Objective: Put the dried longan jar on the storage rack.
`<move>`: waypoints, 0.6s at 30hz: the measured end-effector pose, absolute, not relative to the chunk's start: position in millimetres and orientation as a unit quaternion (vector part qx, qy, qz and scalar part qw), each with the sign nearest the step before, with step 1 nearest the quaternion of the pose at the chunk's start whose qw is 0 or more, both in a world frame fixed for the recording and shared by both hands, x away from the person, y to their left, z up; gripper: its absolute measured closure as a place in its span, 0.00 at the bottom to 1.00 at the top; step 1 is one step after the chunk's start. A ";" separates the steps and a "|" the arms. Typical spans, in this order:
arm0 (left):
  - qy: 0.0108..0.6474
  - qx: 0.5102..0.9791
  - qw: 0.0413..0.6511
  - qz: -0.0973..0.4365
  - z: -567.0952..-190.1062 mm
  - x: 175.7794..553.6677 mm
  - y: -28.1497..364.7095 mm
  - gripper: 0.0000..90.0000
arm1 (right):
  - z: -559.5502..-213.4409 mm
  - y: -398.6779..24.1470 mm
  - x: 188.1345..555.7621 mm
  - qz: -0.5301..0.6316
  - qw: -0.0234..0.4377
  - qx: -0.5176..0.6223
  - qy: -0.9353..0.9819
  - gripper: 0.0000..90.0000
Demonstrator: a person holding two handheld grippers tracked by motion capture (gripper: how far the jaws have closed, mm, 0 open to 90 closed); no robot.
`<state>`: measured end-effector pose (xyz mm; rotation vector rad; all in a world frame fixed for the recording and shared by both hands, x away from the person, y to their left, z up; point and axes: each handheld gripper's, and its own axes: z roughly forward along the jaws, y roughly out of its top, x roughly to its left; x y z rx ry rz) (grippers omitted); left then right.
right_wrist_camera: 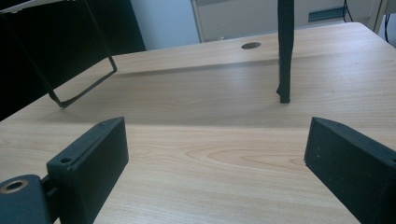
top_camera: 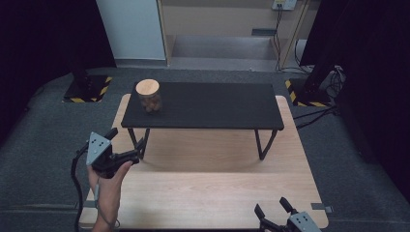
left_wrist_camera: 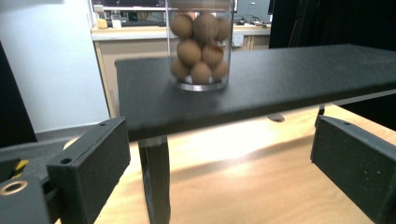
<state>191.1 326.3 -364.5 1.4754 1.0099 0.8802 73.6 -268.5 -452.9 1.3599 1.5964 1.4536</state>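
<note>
A clear jar (top_camera: 149, 96) with a round wooden lid, full of brown balls, stands at the left end of a low black shelf (top_camera: 212, 105). My left gripper (top_camera: 126, 143), held in a hand, hovers open just in front of and below the shelf's left end. Through the left gripper view the jar (left_wrist_camera: 200, 46) sits ahead on the shelf top (left_wrist_camera: 280, 79), and the wide-apart jaws hold nothing. My right gripper (top_camera: 270, 207) is open at the table's near right edge, with bare wood between its jaws.
The black shelf stands on thin legs (top_camera: 265, 143) on a light wooden table (top_camera: 203, 188). A shelf leg (left_wrist_camera: 156, 182) is close in front of my left gripper. Another shelf leg (right_wrist_camera: 284, 51) stands ahead of my right gripper. Grey carpet surrounds the table.
</note>
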 end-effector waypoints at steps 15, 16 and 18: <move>0.450 0.636 0.523 0.347 -408.5 150.1 338.3 0.04 | -456.0 -265.6 75.4 0.548 0.287 0.507 0.600 0.07; 0.451 0.637 0.521 0.345 -411.4 147.7 339.4 0.04 | -456.0 -265.6 75.4 0.548 0.287 0.507 0.600 0.07; 0.455 0.637 0.521 0.341 -416.9 143.1 341.5 0.04 | -456.5 -265.1 75.8 0.548 0.287 0.508 0.600 0.07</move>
